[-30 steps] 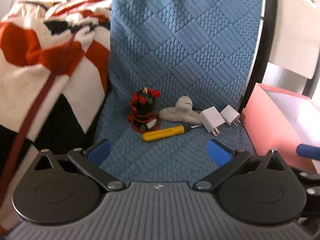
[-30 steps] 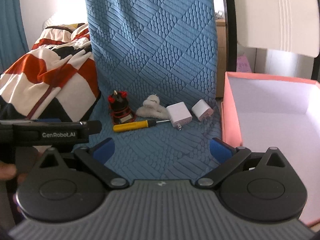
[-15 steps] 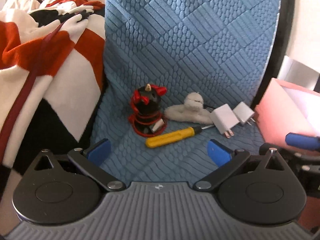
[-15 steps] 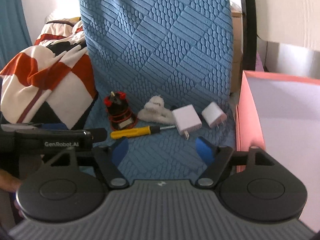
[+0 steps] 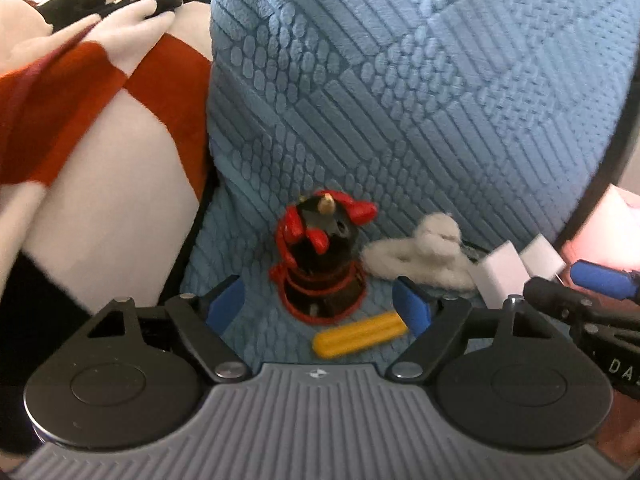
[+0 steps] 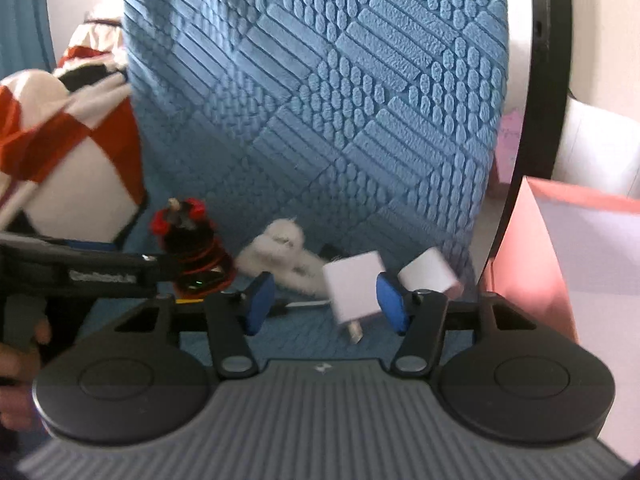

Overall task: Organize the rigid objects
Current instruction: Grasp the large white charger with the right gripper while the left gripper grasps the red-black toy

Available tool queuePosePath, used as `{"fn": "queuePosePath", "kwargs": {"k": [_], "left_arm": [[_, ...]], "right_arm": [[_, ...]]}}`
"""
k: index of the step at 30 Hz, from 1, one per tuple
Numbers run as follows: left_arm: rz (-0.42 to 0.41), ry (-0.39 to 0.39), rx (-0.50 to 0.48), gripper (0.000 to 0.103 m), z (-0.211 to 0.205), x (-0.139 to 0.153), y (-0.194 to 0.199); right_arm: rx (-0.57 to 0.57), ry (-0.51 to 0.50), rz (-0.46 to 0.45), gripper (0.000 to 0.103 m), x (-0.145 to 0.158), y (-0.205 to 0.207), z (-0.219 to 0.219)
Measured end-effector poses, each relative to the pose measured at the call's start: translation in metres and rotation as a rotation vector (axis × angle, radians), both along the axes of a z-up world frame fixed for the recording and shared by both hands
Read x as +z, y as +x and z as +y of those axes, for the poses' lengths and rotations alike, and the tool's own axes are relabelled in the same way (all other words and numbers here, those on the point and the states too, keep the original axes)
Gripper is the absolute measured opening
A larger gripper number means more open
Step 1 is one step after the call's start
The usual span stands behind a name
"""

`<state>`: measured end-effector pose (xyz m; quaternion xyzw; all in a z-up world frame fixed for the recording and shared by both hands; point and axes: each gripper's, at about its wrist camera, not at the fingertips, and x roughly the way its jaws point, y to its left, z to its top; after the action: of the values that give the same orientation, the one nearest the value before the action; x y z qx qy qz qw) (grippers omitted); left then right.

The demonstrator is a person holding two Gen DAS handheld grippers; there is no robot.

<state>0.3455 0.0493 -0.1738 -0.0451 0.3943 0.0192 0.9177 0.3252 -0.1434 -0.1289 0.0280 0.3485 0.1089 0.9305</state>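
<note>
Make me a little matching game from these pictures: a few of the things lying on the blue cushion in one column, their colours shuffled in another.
Things:
1. screwdriver handle
2. larger charger plug
3. cable-wrapped gadget
4. open box

Colours:
A. black with red
B. pink
C. yellow
D. white

Pairs: 1-C, 2-D, 3-A, 4-B. The box stands beside the blue cushion, not on it.

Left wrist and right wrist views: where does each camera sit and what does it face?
Left wrist: on the left tongs, facing the black-and-red toy and yellow screwdriver; right tongs intrude at right.
Right wrist: on the right tongs, facing the larger white charger; left tongs and a hand show at left.
Shared: toy, fluffy white hair clip, chargers, pink box.
</note>
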Motion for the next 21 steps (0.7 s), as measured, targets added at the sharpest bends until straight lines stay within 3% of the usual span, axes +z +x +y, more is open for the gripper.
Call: {"fn": "queuePosePath", "kwargs": {"k": [5,11,14,19,21], "left_arm": [[0.009,-0.005,0.029,0.085,0.005,-0.013,0.027],[0.005,-0.020,0.070,0.084,0.009,-0.020,0.051],[0.005,-0.023,0.074,0.080,0.007,-0.021,0.055],[0.008,0.006,0.067,0.073,0.002,-0.024,0.058],[0.003,-0.011,0.067,0.070,0.003,-0.023,0.059]], "right_arm": [[-0.010,-0.018,0.095,0.059,-0.015,0.029,-0.003],[0.021,-0.075,0.131,0.059,-0.030,0.050,-0.001],[0.011,-0.039,0.177,0.062,-0.039,0.059,-0.003],[0.099,-0.154,0.190,0.060,-0.045,0.069,0.009],[0.061,-0.121,0.210,0.059,-0.050,0.074,0.004]]}}
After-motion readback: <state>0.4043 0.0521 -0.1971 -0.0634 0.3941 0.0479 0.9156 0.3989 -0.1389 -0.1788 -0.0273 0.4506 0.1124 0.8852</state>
